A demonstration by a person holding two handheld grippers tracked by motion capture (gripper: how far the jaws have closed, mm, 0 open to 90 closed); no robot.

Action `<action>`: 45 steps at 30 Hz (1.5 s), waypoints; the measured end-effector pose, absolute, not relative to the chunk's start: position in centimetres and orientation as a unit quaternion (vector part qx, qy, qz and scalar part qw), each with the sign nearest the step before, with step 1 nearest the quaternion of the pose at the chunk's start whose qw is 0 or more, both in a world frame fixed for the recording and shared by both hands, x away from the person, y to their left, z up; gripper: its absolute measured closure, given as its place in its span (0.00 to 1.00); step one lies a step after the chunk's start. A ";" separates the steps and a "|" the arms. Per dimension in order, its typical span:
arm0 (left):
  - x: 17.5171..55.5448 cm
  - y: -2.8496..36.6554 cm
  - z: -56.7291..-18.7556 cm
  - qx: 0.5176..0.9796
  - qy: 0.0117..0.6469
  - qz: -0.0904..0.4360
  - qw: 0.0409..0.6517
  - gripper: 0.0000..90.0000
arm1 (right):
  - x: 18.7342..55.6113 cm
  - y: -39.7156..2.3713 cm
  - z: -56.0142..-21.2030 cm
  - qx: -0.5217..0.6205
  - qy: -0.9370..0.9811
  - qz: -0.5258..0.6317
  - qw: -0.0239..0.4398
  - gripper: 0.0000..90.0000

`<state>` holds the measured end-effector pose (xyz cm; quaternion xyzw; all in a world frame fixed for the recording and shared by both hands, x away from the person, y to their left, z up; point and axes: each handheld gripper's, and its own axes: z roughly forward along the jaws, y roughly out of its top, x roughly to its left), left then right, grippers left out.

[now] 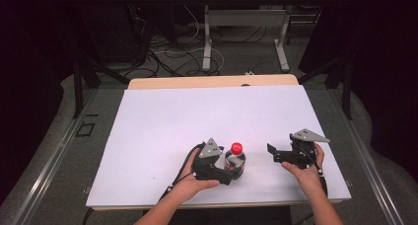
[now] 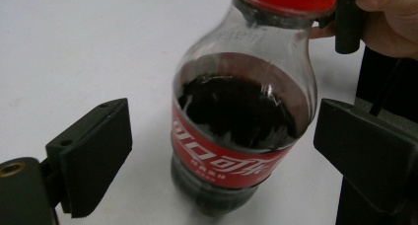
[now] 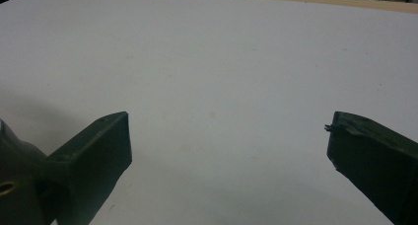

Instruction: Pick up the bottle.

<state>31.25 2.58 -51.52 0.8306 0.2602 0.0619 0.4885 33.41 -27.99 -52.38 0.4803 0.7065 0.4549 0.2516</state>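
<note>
A small cola bottle [image 1: 235, 161] with a red cap and red label stands upright on the white table sheet [image 1: 197, 116], near the front edge. My left gripper [image 1: 235, 171] reaches in from the bottle's left, and its jaws stand on either side of the bottle's body. In the left gripper view the bottle [image 2: 236, 131] is between the jaws of the left gripper [image 2: 222, 151]: the left pad stands apart from it and the right pad is at its edge. My right gripper [image 1: 272, 153] hovers to the bottle's right, open and with nothing in it [image 3: 226, 146].
The sheet's wooden back edge [image 1: 212, 81] runs along the far side. Beyond it are another table's legs [image 1: 207, 42] and floor cables [image 1: 167, 52]. Dark frame struts [image 1: 78, 87] stand at both sides. The other hand [image 2: 389, 18] shows behind the bottle.
</note>
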 end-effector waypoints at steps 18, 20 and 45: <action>31.2 1.7 -52.5 0.844 0.232 0.093 0.474 0.30 | 33.5 -28.0 -52.6 0.481 0.707 0.454 0.249 0.04; 31.1 1.7 -52.4 0.847 0.228 0.098 0.471 0.31 | 33.4 -28.0 -52.6 0.482 0.708 0.456 0.243 0.04; 31.4 3.4 -50.7 0.838 0.274 0.119 0.457 0.33 | 33.0 -27.4 -51.7 0.466 0.716 0.453 0.255 0.17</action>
